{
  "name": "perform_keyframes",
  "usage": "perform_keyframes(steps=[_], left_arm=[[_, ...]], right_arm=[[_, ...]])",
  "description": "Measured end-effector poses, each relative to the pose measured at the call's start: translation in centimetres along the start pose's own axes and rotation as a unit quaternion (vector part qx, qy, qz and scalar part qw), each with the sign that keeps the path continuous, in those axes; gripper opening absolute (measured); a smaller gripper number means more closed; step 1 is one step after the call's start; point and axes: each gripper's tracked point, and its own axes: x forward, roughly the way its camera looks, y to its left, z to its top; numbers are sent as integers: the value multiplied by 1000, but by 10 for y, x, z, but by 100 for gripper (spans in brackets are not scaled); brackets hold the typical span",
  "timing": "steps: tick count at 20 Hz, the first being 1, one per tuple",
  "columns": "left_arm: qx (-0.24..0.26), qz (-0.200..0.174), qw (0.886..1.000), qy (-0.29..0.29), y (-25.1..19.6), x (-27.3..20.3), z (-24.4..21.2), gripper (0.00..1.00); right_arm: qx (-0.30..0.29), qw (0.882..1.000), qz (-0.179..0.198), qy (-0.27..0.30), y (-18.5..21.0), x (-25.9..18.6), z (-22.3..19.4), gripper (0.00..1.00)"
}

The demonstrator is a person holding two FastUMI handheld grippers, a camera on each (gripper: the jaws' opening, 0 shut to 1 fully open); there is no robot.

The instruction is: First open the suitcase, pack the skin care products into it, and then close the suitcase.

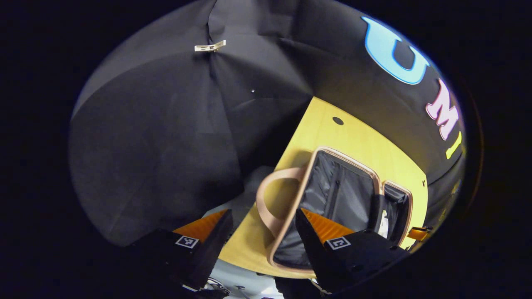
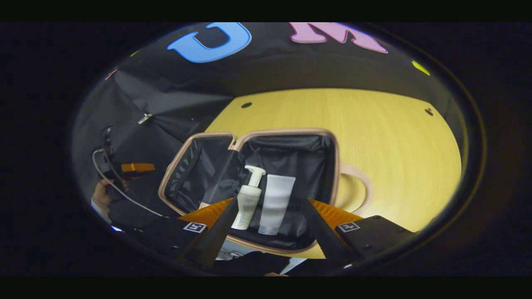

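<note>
So your suitcase (image 2: 253, 182) lay open on the table (image 2: 374, 137) — pump bottle (image 2: 248, 199) and tube (image 2: 275, 203) side by side inside it. You had both the right gripper (image 2: 270, 224) and left gripper (image 1: 262, 236) spread wide — nothing gripped.

**No readable print on show**

Nothing to read here, folks. Square coded tags (image 2: 195, 227) sit on the claw bodies, patterns rather than words. The pump bottle (image 2: 248, 203) and the tube (image 2: 275, 203) in the suitcase (image 2: 332, 166) show plain white faces, any print too small to read.
</note>
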Motion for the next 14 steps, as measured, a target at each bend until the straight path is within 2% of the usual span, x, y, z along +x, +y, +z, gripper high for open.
perform_keyframes(steps=[3,7,10,11,12,14], left_arm=[[-13,0,1000,28,7,37,13,95],[18,38,996,75,19,75,1,95],[40,49,993,104,21,94,-17,95],[50,45,991,116,20,103,-25,89],[52,30,989,137,15,109,-35,87],[58,33,990,123,7,106,-25,27]], right_arm=[[6,999,0,-41,-5,-37,13,98],[12,998,-23,-63,-18,-54,15,97],[20,997,-32,-63,-23,-59,13,98],[22,997,-35,-62,-24,-60,12,98],[24,997,-36,-62,-24,-61,11,98],[25,997,-38,-65,-25,-64,11,98]])
